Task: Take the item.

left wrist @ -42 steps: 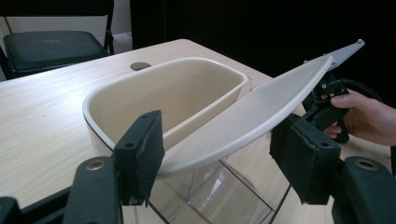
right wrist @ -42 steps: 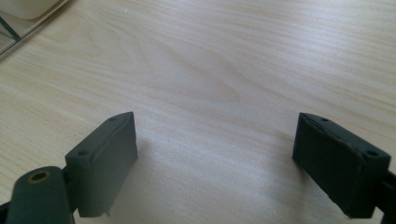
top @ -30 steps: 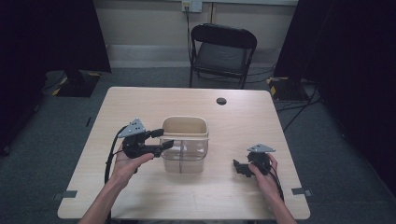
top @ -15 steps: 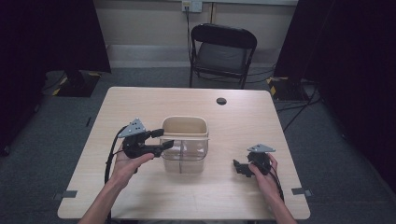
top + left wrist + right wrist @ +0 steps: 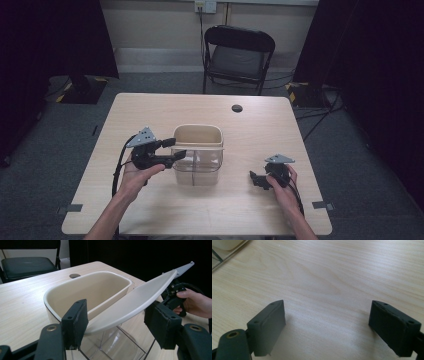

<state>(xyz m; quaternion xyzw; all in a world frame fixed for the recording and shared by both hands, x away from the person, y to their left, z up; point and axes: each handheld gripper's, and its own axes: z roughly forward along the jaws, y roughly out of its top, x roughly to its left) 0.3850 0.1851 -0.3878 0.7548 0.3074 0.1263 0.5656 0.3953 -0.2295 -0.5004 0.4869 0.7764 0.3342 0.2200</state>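
1. One light wooden table (image 5: 150, 115); one clear plastic bin with cream rim (image 5: 197, 145) at its middle.
2. One cream swing lid flap (image 5: 135, 300), tilted up over the bin's mouth.
3. Left gripper (image 5: 117, 325): jaws clamped on the flap's edge. Step: opening the lid, I judge.
4. Right gripper (image 5: 327, 325): jaws wide, empty, resting on the table. Next: reach into the bin.

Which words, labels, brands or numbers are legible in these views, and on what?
None. The beige bin, its lid, the table, the folding chair and both grippers show no print. The wall outlet plate is too small to read.
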